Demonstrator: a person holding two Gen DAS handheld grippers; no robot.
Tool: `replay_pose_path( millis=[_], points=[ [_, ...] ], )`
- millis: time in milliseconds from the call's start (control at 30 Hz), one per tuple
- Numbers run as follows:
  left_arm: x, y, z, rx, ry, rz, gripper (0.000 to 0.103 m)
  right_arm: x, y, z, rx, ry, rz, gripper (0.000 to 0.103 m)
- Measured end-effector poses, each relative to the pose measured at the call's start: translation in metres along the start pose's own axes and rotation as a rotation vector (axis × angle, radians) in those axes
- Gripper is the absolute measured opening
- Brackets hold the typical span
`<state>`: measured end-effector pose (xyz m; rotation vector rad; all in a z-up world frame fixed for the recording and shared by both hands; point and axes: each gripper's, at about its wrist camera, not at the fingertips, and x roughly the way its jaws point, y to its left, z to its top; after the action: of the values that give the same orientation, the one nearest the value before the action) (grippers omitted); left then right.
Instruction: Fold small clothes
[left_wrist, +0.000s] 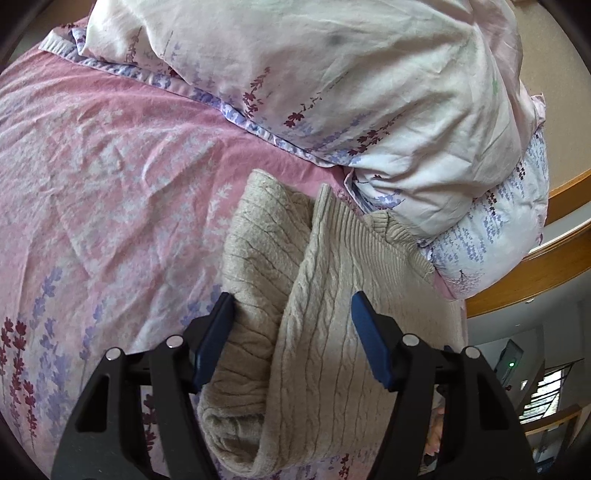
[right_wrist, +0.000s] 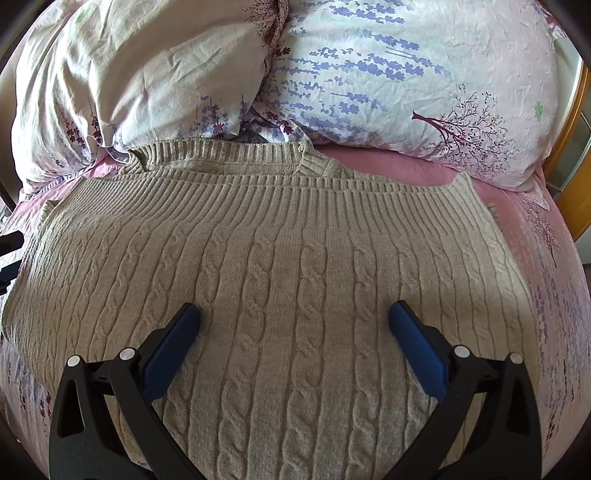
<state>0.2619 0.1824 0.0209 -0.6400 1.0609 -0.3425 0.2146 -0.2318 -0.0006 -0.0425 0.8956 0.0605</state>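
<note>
A beige cable-knit sweater (right_wrist: 280, 258) lies on the bed (left_wrist: 92, 177), which is covered by a pink sheet with a lavender print. Its ribbed hem reaches toward the head of the bed, where two flowered pillows sit — a pale one (right_wrist: 122, 74) and one with blue sprigs (right_wrist: 406, 74) — and the ribbing ends just short of them.

The right hand-held gripper (right_wrist: 294, 314) hangs over the middle of the flat knit with its jaws wide apart; the blue pads (right_wrist: 170, 347) hold nothing, and whether their tips touch the wool is unclear.

In the left wrist view, a side portion of the sweater (left_wrist: 314, 314) is raised and doubled over into a thick fold. The left hand-held gripper (left_wrist: 291, 306) straddles this fold with its jaws about half spread. The left pad (left_wrist: 212, 343) lies against the knit, while the right pad (left_wrist: 371, 339) stands at the fabric's face — a firm pinch cannot be confirmed. A wooden bed frame (left_wrist: 554, 258) shows past the pillows.
</note>
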Motion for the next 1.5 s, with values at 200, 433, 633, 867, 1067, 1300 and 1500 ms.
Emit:
replay_pose_path(
  millis=[200, 433, 633, 867, 1067, 1300, 1500],
  points=[
    [-0.003, 0.012, 0.007, -0.031, 0.017, 0.035, 0.050, -0.002, 0.000, -0.001, 0.006, 0.002, 0.008, 0.102],
    [0.003, 0.013, 0.006, -0.020, 0.052, -0.010, 0.057, -0.001, -0.001, 0.000, 0.003, -0.002, 0.006, 0.102],
    [0.016, -0.001, 0.001, -0.030, 0.057, -0.073, 0.064, 0.000, 0.000, 0.001, 0.003, -0.003, 0.005, 0.102],
    [0.032, -0.001, -0.008, -0.117, 0.062, -0.103, 0.029, -0.001, 0.000, 0.000, 0.002, -0.005, 0.006, 0.102],
    [0.025, -0.009, -0.011, -0.159, 0.026, -0.129, 0.022, -0.001, 0.000, 0.000, 0.003, -0.006, 0.007, 0.102],
    [0.010, -0.062, -0.012, -0.110, 0.001, -0.331, 0.021, -0.005, -0.010, 0.002, 0.025, -0.007, 0.073, 0.102],
    [0.035, -0.126, -0.028, -0.037, 0.060, -0.440, 0.020, -0.023, -0.062, 0.003, 0.200, -0.058, 0.303, 0.102]
  ],
)
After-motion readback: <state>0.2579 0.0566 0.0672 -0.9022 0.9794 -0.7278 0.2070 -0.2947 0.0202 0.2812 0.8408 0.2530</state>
